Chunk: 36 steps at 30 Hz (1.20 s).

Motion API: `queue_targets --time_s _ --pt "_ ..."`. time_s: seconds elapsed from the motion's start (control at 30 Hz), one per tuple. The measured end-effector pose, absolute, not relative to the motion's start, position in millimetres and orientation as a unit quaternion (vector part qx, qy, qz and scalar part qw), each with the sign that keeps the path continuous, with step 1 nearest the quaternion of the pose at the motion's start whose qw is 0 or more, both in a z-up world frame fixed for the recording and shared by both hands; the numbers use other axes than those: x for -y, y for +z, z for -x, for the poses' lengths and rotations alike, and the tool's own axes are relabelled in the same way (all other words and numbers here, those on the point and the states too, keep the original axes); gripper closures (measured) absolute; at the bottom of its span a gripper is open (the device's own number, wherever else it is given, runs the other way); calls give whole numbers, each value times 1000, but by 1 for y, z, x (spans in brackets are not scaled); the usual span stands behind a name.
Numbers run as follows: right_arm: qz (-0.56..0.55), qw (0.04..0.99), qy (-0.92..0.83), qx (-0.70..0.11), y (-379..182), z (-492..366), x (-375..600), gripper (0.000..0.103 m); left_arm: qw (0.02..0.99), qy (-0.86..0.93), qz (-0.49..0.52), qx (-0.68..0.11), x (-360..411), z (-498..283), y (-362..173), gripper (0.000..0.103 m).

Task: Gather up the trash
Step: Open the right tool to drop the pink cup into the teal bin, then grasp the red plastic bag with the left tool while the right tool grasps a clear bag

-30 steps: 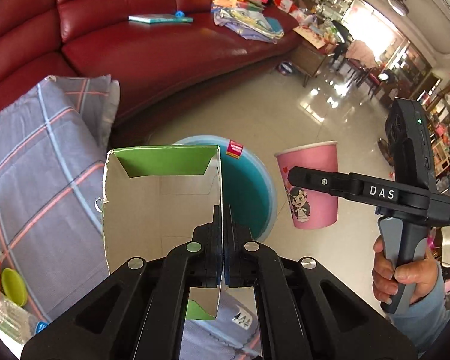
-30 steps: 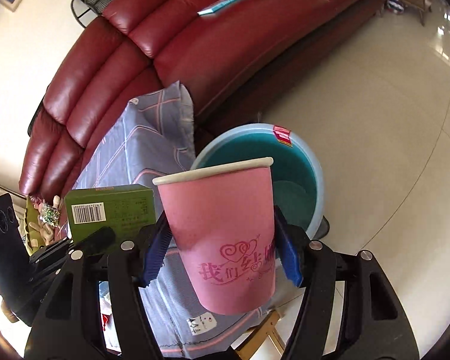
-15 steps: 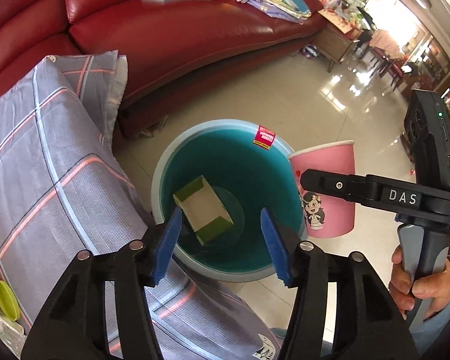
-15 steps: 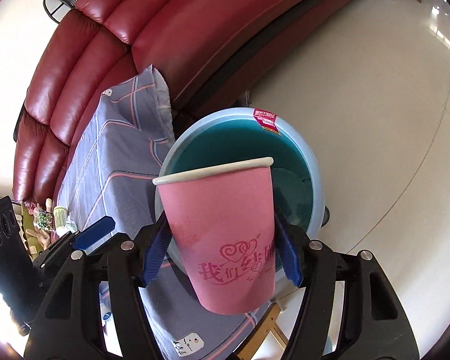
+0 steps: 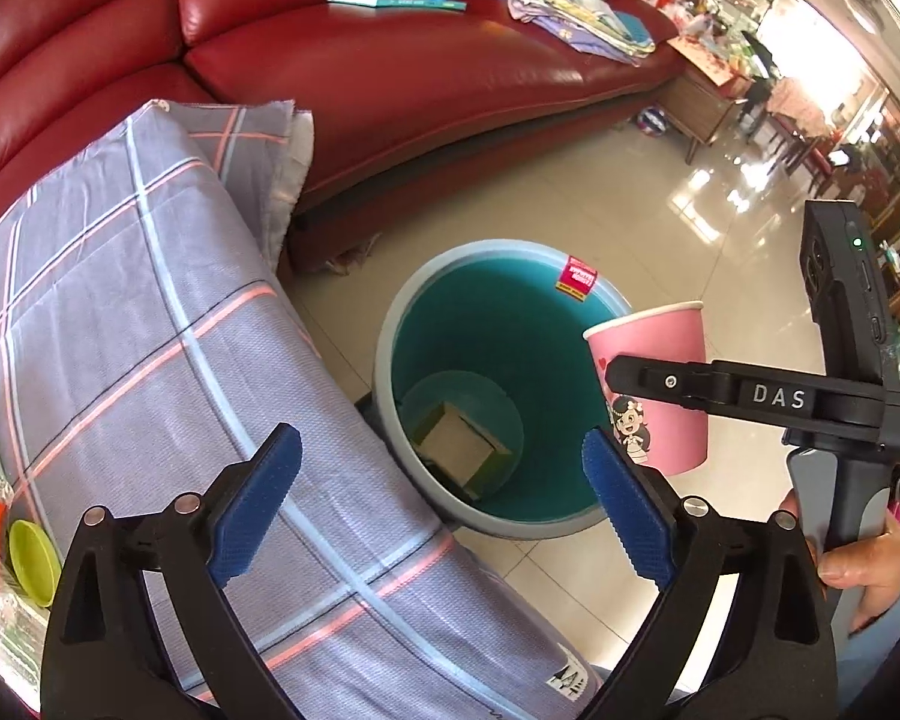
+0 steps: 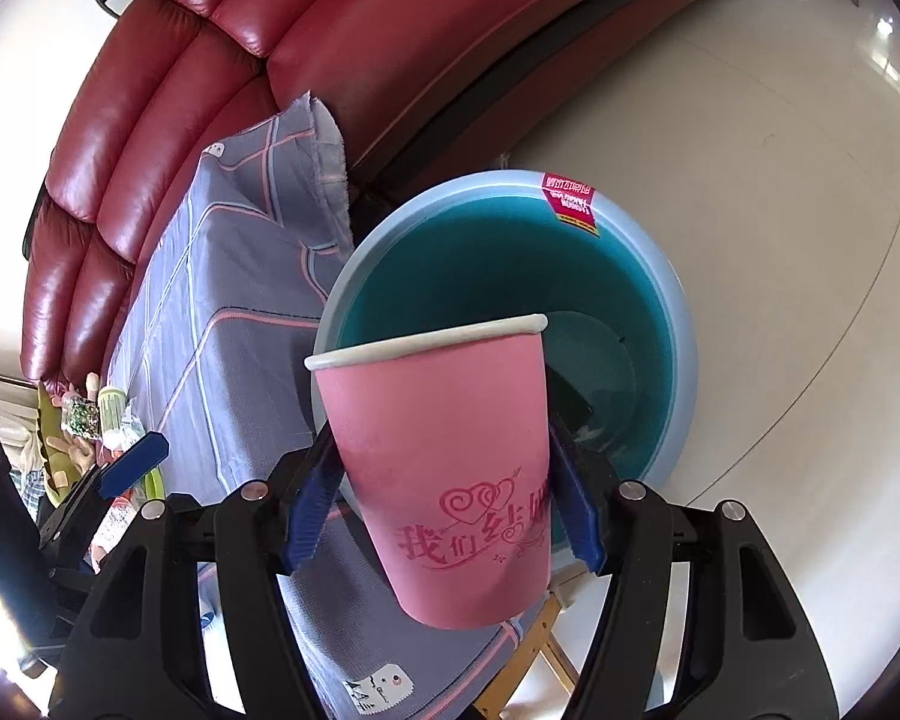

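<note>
Room: tiled floor is lying below a red sofa [image 5: 390,78].
Bin [image 5: 390,324]: it is holding the box [image 5: 459,450], lying flat at the bottom.
My left gripper [image 5: 438,480]: jaws have just been opening, now gaping empty above the bin.
My right gripper [image 6: 444,504]: I am clamping the pink cup [image 6: 444,468] upright, mouth up, over the bin's rim.

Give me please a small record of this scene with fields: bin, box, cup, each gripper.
bin: teal bin on the floor beside the cloth-covered table
box: cardboard box lying at the bin's bottom
cup: pink paper cup, upright, above the bin's rim
left gripper: jaws just opened wide, nothing between them
right gripper: shut on the cup
</note>
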State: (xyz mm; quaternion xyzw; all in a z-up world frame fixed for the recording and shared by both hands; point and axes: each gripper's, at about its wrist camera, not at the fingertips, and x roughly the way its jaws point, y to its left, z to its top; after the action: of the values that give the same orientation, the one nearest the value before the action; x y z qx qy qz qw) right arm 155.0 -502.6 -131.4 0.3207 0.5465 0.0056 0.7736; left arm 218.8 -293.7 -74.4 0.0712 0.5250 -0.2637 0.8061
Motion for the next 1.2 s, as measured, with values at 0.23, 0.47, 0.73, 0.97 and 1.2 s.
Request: queue_targets --time_s 0.23,0.47,0.73,0.97,1.2 --pt "-283 782 -40 -554 -134 -161 507 30 807 -261 -67 -525 286 -219 -78 7" --pt "-287 777 -41 -559 -137 -161 504 20 806 -262 -62 -527 283 -218 -80 7" --pt "-282 777 -40 -562 -129 -154 496 12 806 -261 -56 -528 277 -213 -78 5" --pt "-262 782 -43 -563 -111 -146 478 11 813 -261 -50 -518 262 -203 -68 4" --pt "-239 796 -26 -556 -85 -135 447 11 823 -252 -29 -508 230 -188 -53 4"
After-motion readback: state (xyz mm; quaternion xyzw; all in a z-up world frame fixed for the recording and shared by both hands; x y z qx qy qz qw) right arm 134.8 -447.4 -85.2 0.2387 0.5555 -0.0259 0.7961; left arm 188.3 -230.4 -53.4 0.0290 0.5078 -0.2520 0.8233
